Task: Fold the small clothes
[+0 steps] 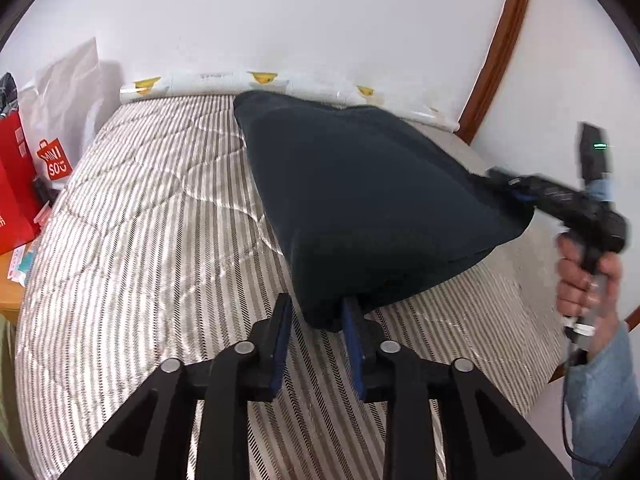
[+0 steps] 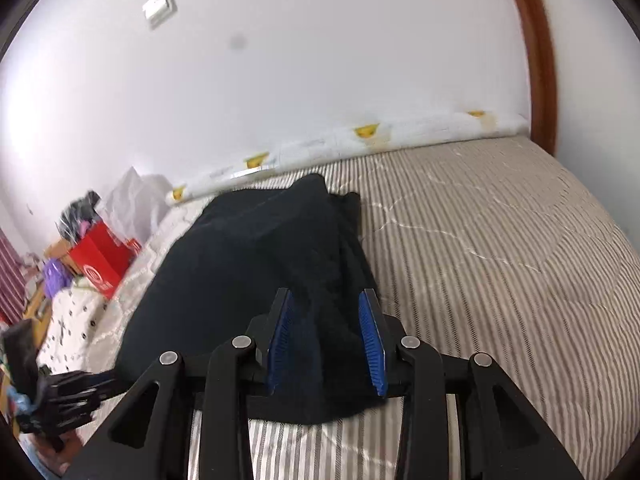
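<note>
So you've got a dark navy, soft fabric garment (image 1: 360, 200) lifted partly off the striped grey-and-white quilted mattress (image 1: 152, 208), its far end still resting near the mattress edge along the white wall (image 1: 280, 12). Your left gripper (image 1: 318, 320) has its blue-padded fingers (image 1: 280, 332) standing apart, with the near corner of the cloth hanging between them; I can't tell if the pads actually press on it. Your right gripper (image 2: 326, 340) is also spread, the cloth's edge draped loosely between its blue pads (image 2: 370, 340), not pinched. In the left wrist view you can see your right hand (image 1: 584, 276) in a denim sleeve (image 1: 604, 392) at the mattress's right edge. A red paper shopping bag (image 1: 16, 184) sits off the left edge, and a white roll with yellow patches (image 2: 360, 136) lies along the wall-side edge.
</note>
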The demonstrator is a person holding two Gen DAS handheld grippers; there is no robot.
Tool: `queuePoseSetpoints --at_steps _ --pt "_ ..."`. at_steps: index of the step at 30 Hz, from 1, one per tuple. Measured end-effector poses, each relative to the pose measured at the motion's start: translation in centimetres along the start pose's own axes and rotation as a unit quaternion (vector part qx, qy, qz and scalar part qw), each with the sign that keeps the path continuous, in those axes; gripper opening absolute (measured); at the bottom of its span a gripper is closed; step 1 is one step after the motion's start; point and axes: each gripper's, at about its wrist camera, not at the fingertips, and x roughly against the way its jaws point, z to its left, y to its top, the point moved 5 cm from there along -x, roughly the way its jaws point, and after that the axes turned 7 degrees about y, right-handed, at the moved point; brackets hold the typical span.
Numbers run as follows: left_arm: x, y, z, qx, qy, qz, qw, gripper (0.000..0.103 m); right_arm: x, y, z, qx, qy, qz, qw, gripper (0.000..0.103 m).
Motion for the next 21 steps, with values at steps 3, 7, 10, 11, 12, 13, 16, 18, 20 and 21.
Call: queuePoseSetpoints --at_steps 3,7,10,11,12,13,16,18,20,21 --pt "0.7 0.4 0.4 0.003 0.003 -0.008 1.0 0.029 -3.2 -0.3 -0.8 0.006 -0.034 0.048 0.998 0.008" --pt "1.1 1.1 0.8 0.01 0.001 -0.016 0.9998 0.029 -0.6 0.1 -2.5 -0.015 0.021 -0.003 1.0 0.003" --pt "0.2 2.5 0.1 0.009 -0.008 -0.015 0.9998 0.031 -1.2 -0.3 -4.1 -0.026 -0.033 0.019 0.999 0.0" --pt "-0.1 2.8 -0.1 0.007 -0.007 -0.014 0.9999 0.031 -1.3 -0.4 -4.3 -0.023 -0.058 0.026 0.998 0.0" --pt "-0.5 3.4 -0.5 0.002 -0.005 -0.013 0.9999 0.031 -0.8 -0.3 -4.3 -0.03 -0.053 0.02 0.998 0.0" --pt "-0.8 3.8 -0.9 -0.004 -0.001 -0.013 0.9999 0.031 -0.1 -0.2 -4.0 -0.04 -0.038 0.008 0.998 0.001" --pt "-1.8 4.8 -1.7 -0.014 0.007 -0.011 0.9998 0.031 2.1 0.6 -1.9 -0.035 -0.016 -0.036 0.999 0.004" --pt "-2.5 4.6 -2.0 -0.018 0.014 0.0 0.9997 0.032 2.0 0.5 0.2 0.0 -0.007 -0.03 1.0 0.004" --pt "-3.0 4.1 -2.1 -0.027 0.029 0.001 0.9992 0.036 1.0 0.1 1.2 0.029 -0.014 -0.014 0.999 0.004" --pt "-3.1 3.6 -2.0 -0.031 0.033 0.003 0.999 0.037 0.2 -0.6 1.4 0.042 -0.025 0.003 0.999 0.004"
